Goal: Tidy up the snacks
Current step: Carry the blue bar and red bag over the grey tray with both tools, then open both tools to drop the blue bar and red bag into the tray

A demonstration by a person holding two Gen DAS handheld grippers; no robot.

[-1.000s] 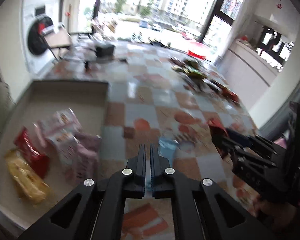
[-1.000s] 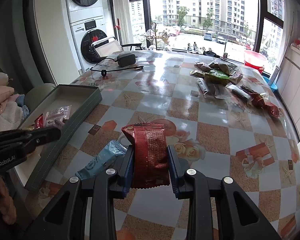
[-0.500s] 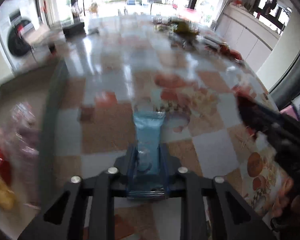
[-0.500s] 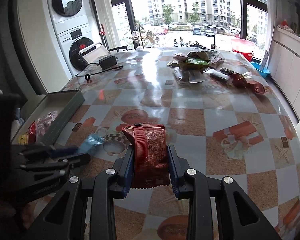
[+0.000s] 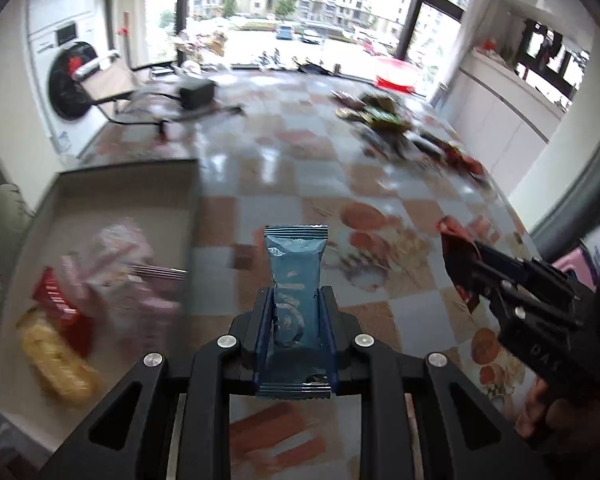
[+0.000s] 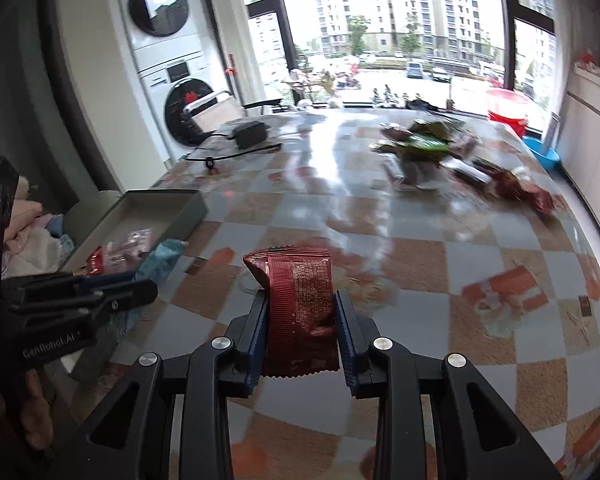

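The left hand-held gripper (image 5: 294,320) clamps a blue snack packet (image 5: 296,276) above the counter (image 5: 380,304), just right of the grey tray (image 5: 112,184) holding other snacks. The right hand-held gripper (image 6: 300,312) clamps a red snack packet (image 6: 300,300) nearby.

A shallow tray (image 5: 112,184) is sitting at the left edge of the tabletop (image 5: 284,168), with several snack packets (image 5: 112,280) lying inside it. A pile of snacks (image 6: 432,148) is lying far across the tabletop on the right. A power adapter (image 6: 251,133) is resting at the far left, with a washing machine (image 6: 182,104) standing behind it.
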